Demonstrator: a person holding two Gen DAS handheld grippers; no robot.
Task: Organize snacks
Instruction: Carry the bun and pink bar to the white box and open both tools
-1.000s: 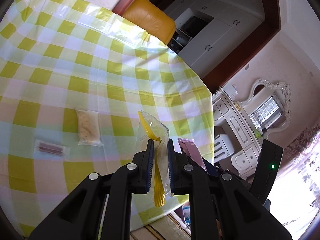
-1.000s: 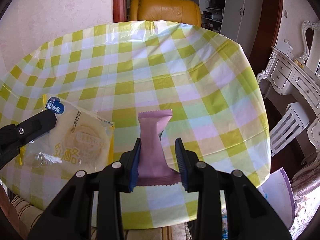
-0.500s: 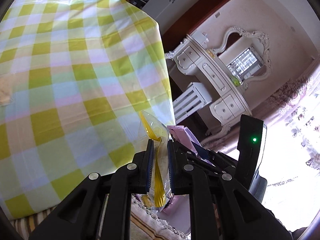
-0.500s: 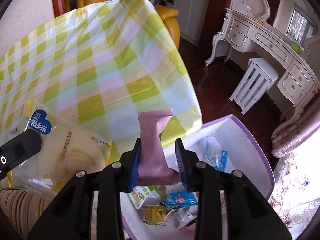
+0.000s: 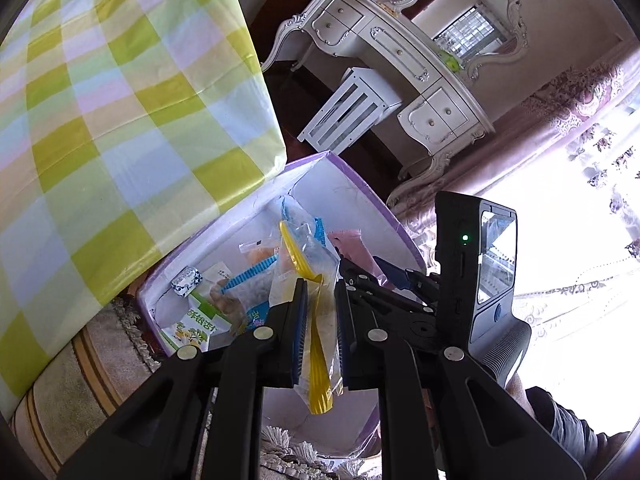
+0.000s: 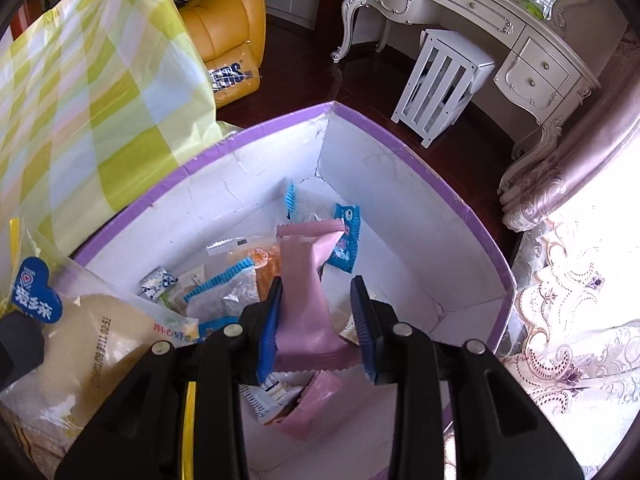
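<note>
My left gripper (image 5: 320, 292) is shut on a clear snack bag with a yellow edge (image 5: 310, 252), held above the open white box with a purple rim (image 5: 360, 184). That same bag (image 6: 80, 340), with a blue heart label, fills the lower left of the right wrist view. My right gripper (image 6: 316, 292) is shut on a pink packet (image 6: 308, 280) and points down into the box (image 6: 400, 148). Several snack packets (image 6: 224, 276) lie on the box floor, with another pink packet (image 6: 316, 404) among them. In the left wrist view the right gripper (image 5: 360, 276) and its pink packet (image 5: 352, 244) sit just right of my bag.
The table with the yellow-green checked cloth (image 5: 100, 120) overhangs the box on the left. Behind the box are a yellow armchair (image 6: 224, 20), a white slatted stool (image 6: 440, 76) and a white dressing table (image 6: 480, 12). Patterned curtains (image 6: 580, 320) hang at right. A fringed rug (image 5: 80, 380) lies under the box.
Both grippers have swung from over the table, past its edge, to above the open box and tilted downward. Each still holds its packet.
</note>
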